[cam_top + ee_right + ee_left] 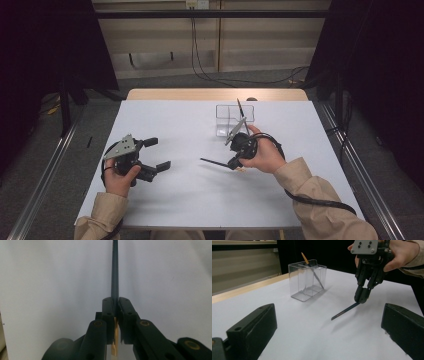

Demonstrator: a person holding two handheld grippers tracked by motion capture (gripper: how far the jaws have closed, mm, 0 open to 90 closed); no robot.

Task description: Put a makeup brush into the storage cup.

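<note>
At the table's near left, the left gripper point(150, 155) rests with jaws wide and empty. Mid-table, the right gripper point(362, 298) pinches a dark pencil point(344, 311) near its sharpened end, so it could pivot, slip, or miss the clear holder point(305, 286) beyond, where another pencil point(312, 270) leans

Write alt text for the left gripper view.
The right gripper, shut on a dark pencil, holds it slanted above a white table. Behind stands a clear holder with another pencil inside.
</note>
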